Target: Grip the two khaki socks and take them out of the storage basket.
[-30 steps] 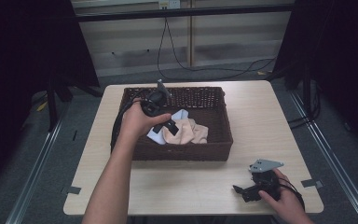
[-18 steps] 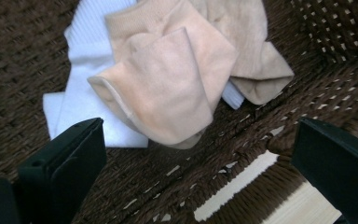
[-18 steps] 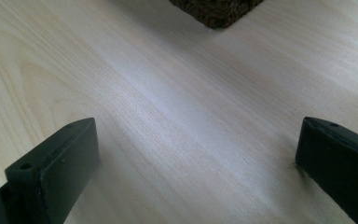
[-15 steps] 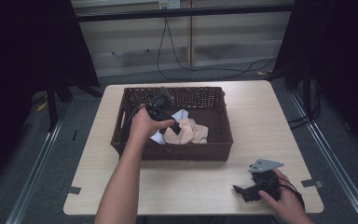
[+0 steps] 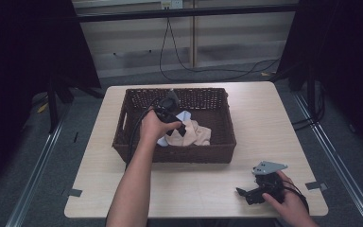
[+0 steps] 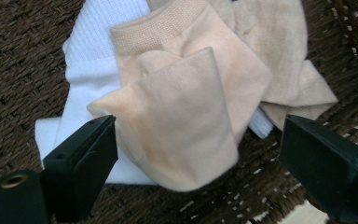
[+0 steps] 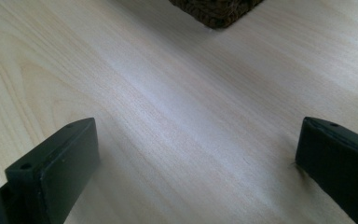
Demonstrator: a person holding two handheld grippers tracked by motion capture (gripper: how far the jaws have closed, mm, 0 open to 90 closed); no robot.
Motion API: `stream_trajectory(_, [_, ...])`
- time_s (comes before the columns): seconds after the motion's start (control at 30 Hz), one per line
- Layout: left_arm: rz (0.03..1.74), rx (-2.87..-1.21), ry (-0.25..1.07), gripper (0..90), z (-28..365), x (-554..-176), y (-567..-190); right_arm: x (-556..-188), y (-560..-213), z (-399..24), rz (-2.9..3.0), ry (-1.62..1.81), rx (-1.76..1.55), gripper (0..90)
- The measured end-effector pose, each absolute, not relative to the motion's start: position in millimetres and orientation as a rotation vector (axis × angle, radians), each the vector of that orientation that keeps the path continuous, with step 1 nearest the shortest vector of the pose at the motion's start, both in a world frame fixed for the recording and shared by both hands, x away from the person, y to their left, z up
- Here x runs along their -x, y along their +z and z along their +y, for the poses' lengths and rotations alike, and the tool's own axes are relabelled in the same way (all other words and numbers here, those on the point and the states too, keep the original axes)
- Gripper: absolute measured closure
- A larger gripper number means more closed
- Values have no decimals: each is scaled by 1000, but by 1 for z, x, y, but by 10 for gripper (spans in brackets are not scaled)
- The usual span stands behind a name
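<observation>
A dark wicker basket stands on the table's middle with a beige sock and a white sock in it. My left gripper reaches down into the basket. In the left gripper view the beige sock lies folded over the white sock, between the jaws of the left gripper. Those jaws have just been closing, and the right one still stands clear of the sock, so the gripper is open. My right gripper rests open on the table at the front right, nothing between its jaws.
The pale wooden table has bare room right of the basket and along the front. A corner of the basket shows ahead of the right gripper. Cables run over the floor behind the table.
My left hand has sunk lower into the basket, onto the socks. The right hand has kept still.
</observation>
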State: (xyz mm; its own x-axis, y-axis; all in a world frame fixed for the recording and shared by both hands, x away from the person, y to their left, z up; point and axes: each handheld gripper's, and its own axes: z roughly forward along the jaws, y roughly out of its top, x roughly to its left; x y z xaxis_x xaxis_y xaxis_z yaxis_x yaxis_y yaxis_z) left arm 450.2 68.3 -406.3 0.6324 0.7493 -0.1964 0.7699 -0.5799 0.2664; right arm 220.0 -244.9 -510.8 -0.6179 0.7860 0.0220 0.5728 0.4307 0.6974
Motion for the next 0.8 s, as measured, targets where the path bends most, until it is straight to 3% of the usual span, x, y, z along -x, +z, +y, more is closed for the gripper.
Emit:
stream_trajectory(0.6, [1228,-2594,-107,264,54,-462,-437,-220,-511,-245,2384,983,-1170,0])
stream_trajectory(0.67, [1220,-2608,-87,332,53,-463,-440,-220,-511,-245,2384,983,-1170,0])
stream_trajectory(0.73, [1223,-2621,-75,532,53,-462,-440,-220,-511,-245,2384,983,-1170,0])
stream_trajectory(0.8, [1239,-2622,-56,581,54,-461,-436,-220,-511,-245,2384,983,-1170,0])
